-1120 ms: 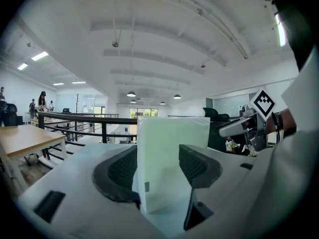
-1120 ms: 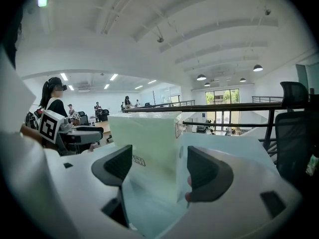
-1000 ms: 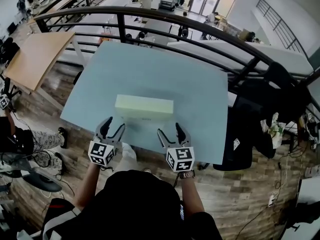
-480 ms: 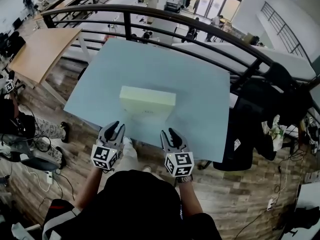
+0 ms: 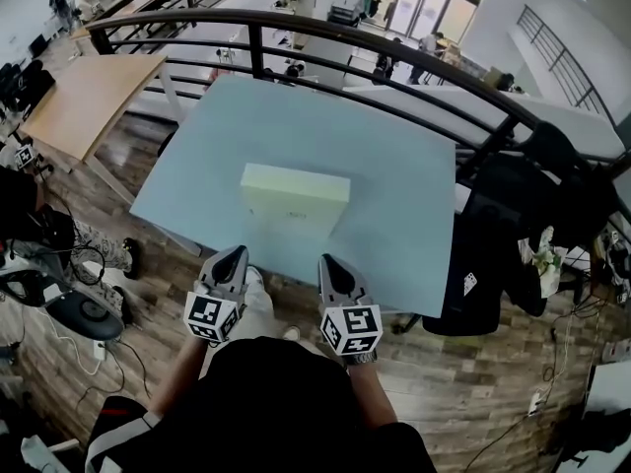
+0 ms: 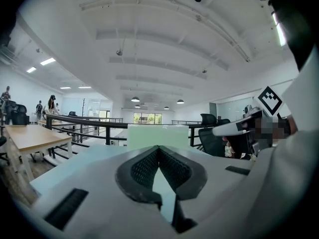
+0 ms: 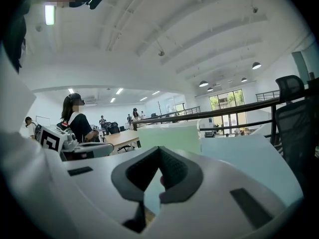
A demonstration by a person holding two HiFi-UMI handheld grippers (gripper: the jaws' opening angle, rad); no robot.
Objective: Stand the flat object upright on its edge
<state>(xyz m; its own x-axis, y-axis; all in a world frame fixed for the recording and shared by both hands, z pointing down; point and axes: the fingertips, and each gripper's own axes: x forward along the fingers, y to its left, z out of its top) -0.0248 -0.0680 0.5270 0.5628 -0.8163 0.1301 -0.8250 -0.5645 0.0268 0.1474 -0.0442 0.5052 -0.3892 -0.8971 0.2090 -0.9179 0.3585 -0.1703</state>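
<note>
A pale green flat box [image 5: 294,200] stands upright on its long edge in the middle of the light blue table [image 5: 296,116]. It also shows straight ahead as the box [image 6: 157,136] in the left gripper view and as the box [image 7: 169,138] in the right gripper view. My left gripper [image 5: 235,255] and right gripper [image 5: 327,262] hover at the table's near edge, apart from the box. Both jaws have just been closing and now meet with nothing between them, as the left gripper [image 6: 159,147] and right gripper [image 7: 159,150] show close up.
A black railing [image 5: 394,42] curves round the far side of the table. A wooden table [image 5: 89,101] stands to the left and a black chair [image 5: 503,225] to the right. Below the near edge is wooden floor [image 5: 463,382]. People stand far off.
Both grippers have drawn back from the box toward the person, and their jaws have gone from wide open to shut. The box stays standing where it was.
</note>
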